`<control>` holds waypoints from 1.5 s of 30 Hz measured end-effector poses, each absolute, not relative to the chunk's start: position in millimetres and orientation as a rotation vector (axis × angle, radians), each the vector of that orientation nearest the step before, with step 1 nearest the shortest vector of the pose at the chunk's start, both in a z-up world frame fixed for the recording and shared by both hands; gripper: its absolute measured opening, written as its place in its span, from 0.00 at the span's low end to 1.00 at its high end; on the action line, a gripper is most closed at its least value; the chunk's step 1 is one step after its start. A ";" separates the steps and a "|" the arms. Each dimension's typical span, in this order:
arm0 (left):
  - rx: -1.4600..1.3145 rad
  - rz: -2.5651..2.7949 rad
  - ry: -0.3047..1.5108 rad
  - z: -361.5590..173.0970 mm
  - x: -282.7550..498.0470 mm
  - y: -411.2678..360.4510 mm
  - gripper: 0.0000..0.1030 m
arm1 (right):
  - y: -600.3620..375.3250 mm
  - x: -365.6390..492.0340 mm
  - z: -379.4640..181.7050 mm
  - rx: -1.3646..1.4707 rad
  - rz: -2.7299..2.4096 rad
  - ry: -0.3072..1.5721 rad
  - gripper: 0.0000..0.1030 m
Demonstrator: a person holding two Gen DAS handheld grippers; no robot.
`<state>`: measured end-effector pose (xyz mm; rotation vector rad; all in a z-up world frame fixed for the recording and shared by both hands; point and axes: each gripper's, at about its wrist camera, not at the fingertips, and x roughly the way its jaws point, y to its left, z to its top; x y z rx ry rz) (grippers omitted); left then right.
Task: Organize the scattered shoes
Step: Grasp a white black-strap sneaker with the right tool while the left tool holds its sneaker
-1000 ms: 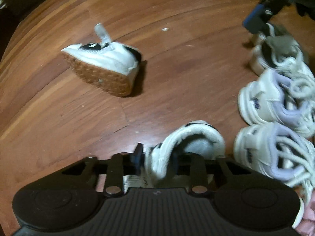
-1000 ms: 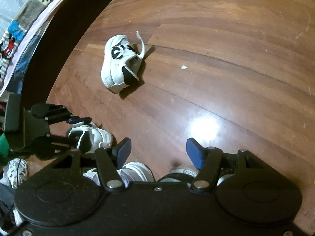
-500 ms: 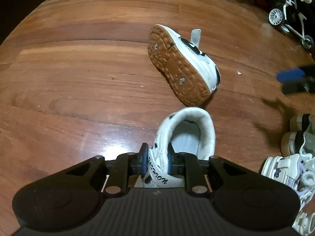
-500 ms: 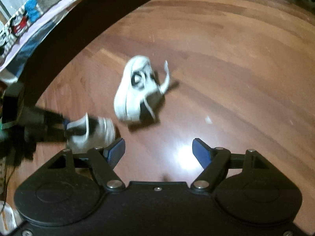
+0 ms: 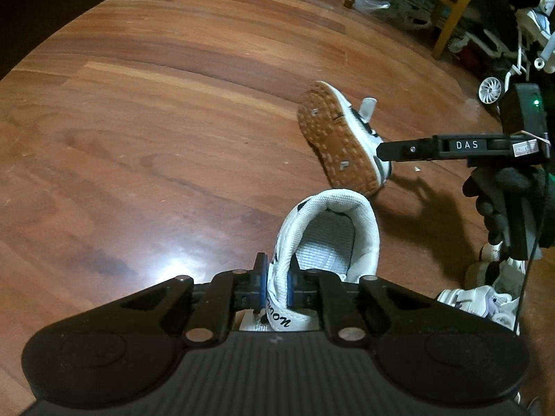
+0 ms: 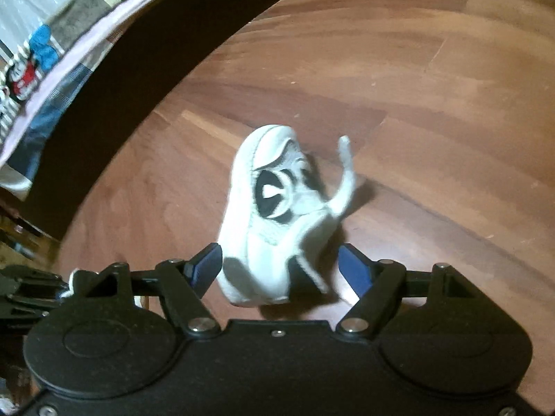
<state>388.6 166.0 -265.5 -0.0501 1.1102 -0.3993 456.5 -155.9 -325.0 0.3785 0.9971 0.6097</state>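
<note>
My left gripper [image 5: 274,284] is shut on the collar of a small white shoe [image 5: 329,239], held above the wooden floor with its opening facing me. A matching white-and-black shoe [image 5: 341,137] lies on its side beyond it, tan sole toward the left wrist camera. In the right wrist view that same shoe [image 6: 274,215] lies heel-first between the blue pads of my right gripper [image 6: 281,268], which is open around it. The right gripper's finger [image 5: 409,148] reaches that shoe's heel in the left wrist view, with a black-gloved hand [image 5: 499,190] behind it.
Several white and lilac sneakers [image 5: 485,291] sit in a row at the right. A wooden chair [image 5: 433,0] and a wheeled toy [image 5: 492,86] stand at the far right. A patchwork bedcover [image 6: 52,41] over a dark bed edge runs along the left in the right wrist view.
My right gripper has moved in on the fallen shoe, which now lies between its open pads. My left gripper has kept its hold and carried its shoe slightly closer to the fallen one.
</note>
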 end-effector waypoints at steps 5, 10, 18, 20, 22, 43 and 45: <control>-0.043 -0.383 1.121 -268.2 384.8 176.6 0.09 | -142.1 446.4 -317.5 0.358 0.690 0.933 0.55; -0.038 -0.367 1.124 -266.8 381.3 183.2 0.09 | -109.2 442.7 -320.1 0.181 0.724 0.929 0.55; -0.028 -0.351 1.123 -263.2 371.5 196.7 0.09 | -54.7 416.6 -299.7 -0.172 0.751 0.797 0.55; -0.029 -0.349 1.122 -262.9 370.0 201.2 0.09 | -51.6 411.0 -287.8 -0.210 0.768 0.768 0.55; -0.029 -0.348 1.121 -262.6 368.7 204.3 0.09 | -48.6 408.1 -278.7 -0.241 0.784 0.747 0.55; -0.078 -0.355 1.132 -246.5 350.5 230.8 0.09 | -32.6 434.8 -278.9 -0.227 0.808 1.036 0.13; -0.093 -0.352 1.120 -237.1 352.6 224.8 0.09 | -54.6 431.1 -261.8 -0.124 0.787 1.028 0.13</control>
